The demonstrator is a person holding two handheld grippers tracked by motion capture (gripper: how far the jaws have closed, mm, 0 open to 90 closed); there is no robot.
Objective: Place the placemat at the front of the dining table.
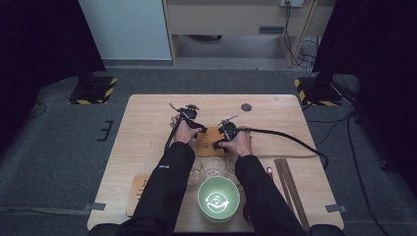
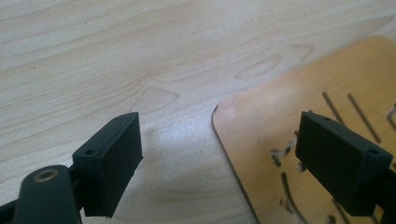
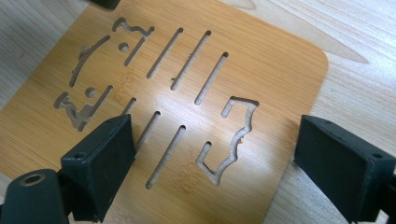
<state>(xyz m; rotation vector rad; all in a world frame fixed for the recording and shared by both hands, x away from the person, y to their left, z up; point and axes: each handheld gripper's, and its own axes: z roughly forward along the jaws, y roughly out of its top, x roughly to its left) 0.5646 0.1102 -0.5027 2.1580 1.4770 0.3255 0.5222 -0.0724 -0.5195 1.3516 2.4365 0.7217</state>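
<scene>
- Your left hand-held gripper (image 2: 219, 154) is released, jaws wide apart, straddling the rounded corner of the bamboo board (image 2: 299, 116).
- Your right hand-held gripper (image 3: 215, 154) is released too, jaws spread over the board's (image 3: 187, 93) slotted cut-outs, one jaw beyond its edge.
- The board (image 1: 209, 140) lies flat mid-bench (image 1: 147, 118), between your hands.
- A green bowl (image 1: 219, 198) sits near the front edge.

- Recording lab or studio, not a home.
- Dark curtains (image 1: 34, 44) on both sides.
- Stand bases with yellow-black hazard tape (image 1: 93, 88) on grey carpet (image 1: 59, 147).
- Loose cables (image 1: 300, 49) by the back wall.
- Single wooden table (image 1: 147, 118), tape-marked corners.
</scene>
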